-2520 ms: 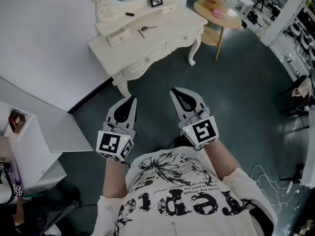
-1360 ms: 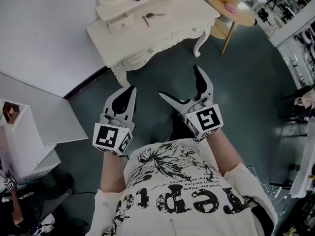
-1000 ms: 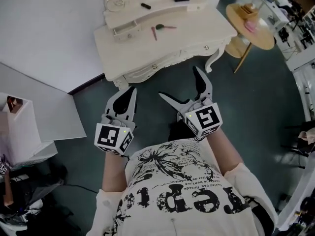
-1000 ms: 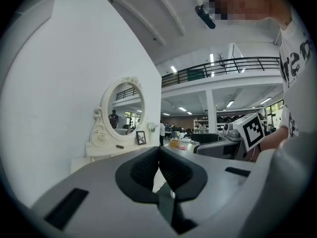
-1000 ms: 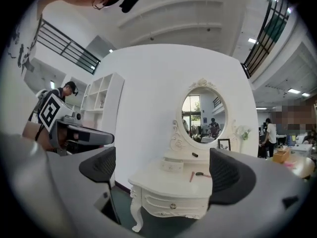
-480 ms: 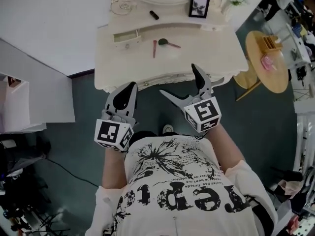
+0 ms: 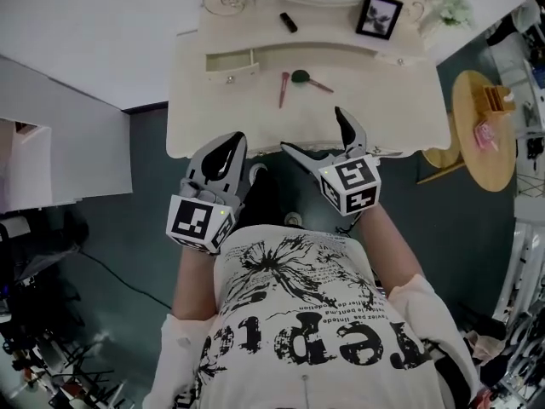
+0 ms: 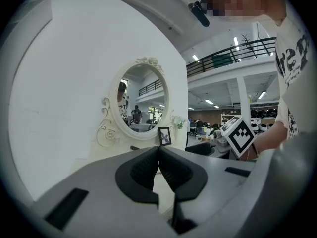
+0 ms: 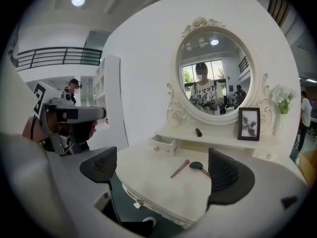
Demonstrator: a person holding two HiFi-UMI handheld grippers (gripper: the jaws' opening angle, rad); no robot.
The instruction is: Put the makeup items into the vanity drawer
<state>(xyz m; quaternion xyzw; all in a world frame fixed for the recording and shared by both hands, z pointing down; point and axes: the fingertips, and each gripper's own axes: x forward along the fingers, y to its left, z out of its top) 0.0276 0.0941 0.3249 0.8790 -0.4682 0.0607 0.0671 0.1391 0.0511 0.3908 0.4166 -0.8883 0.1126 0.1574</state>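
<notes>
Biggest worry for me was the vanity (image 7: 375,109) itself. Both claws hung at its front edge touching nothing, so every item meant a long reach over that carved lip, and I reckoned a jaw could clip it. The left gripper (image 7: 230,147) had its jaws pressed together on nothing, and the right gripper (image 7: 313,132) was spread wide and empty.

The small drawer (image 7: 230,60) stood pulled out at the back left. It looked narrow, so a long item dropped crosswise could hang up on the rim. The picture frame (image 7: 380,15) stood upright on the back shelf and seemed easy to tip. The pink stick (image 7: 283,89) and green-headed brush (image 7: 308,81) lay flat mid-table, just beside each other. Hard jaw tips might skid them or grab both at once. The black tube (image 7: 289,22) on the shelf looked round, so a nudge might roll it.

Materials: the vanity was smooth cream paint, all curves and scrollwork. The oval mirror (image 9: 214,73) had a carved frame. The drawer matched, with a little knob. The jaw pads were dark and ribbed.
</notes>
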